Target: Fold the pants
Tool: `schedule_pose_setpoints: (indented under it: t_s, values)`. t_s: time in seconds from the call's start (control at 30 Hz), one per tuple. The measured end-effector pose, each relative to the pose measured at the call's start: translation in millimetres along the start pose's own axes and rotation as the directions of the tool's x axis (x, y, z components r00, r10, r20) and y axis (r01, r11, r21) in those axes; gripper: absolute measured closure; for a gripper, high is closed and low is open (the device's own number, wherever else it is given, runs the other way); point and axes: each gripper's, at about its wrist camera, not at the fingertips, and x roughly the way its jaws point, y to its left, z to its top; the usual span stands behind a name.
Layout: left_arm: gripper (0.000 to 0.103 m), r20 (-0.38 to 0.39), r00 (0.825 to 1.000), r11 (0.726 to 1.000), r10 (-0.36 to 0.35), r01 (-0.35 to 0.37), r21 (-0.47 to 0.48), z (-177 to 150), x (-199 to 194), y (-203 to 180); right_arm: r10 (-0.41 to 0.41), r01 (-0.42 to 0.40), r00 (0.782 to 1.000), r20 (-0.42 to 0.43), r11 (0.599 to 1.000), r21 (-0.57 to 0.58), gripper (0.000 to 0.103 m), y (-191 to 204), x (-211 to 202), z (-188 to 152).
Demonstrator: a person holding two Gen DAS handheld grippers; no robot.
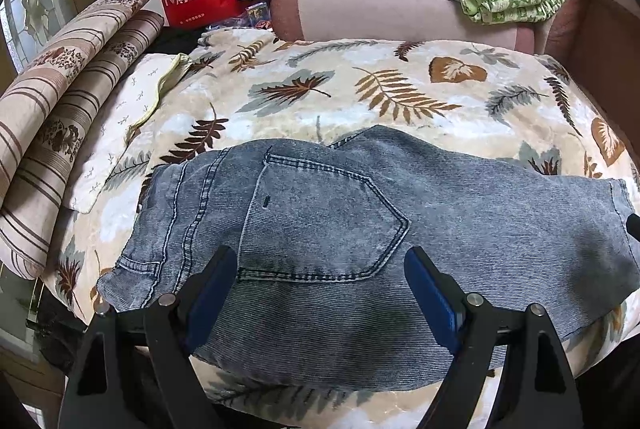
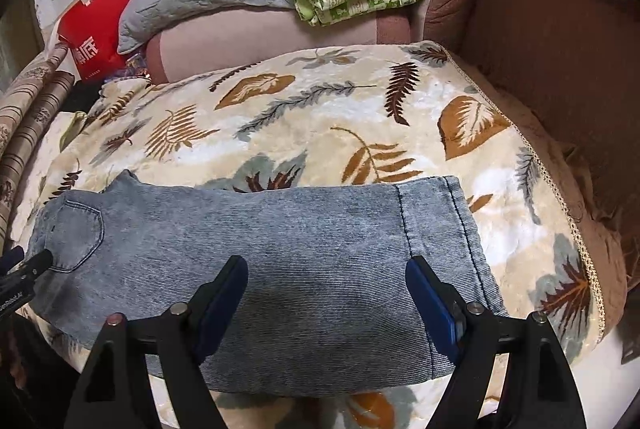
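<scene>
- On a leaf-print blanket (image 1: 400,101), faded blue denim pants (image 1: 360,221) lie flat and already doubled leg over leg, long axis running left to right, directly ahead of and below both tools.
- The left gripper (image 1: 320,269) hangs over the back pocket (image 1: 320,221), the right gripper (image 2: 326,277) nearer the stitched hem (image 2: 460,229).
- Both stand wide open, holding nothing.

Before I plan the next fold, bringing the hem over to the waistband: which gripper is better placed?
Right, probably. The open right gripper hovers beside the hem of the denim pants. The open left gripper sits over the back pocket, at the waist end.
</scene>
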Motion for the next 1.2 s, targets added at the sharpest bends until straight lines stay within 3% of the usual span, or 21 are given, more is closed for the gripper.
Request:
schedule_pose_setpoints:
  t_s: [0.73, 1.2]
  values:
    - [0.017, -0.012, 1.0, 1.0, 0.007, -0.007, -0.001, -1.4, 3.5, 1.3, -0.023, 0.023, 0.999, -0.036, 1.0, -0.012, 0.019, 1.7, 9.1, -1.7]
    - [0.017, -0.018, 1.0, 1.0, 0.013, -0.013, -0.009, -4.0, 4.6, 2.2, -0.065, 0.064, 0.998, -0.014, 0.997, -0.03, 0.019, 1.5, 7.3, -1.2]
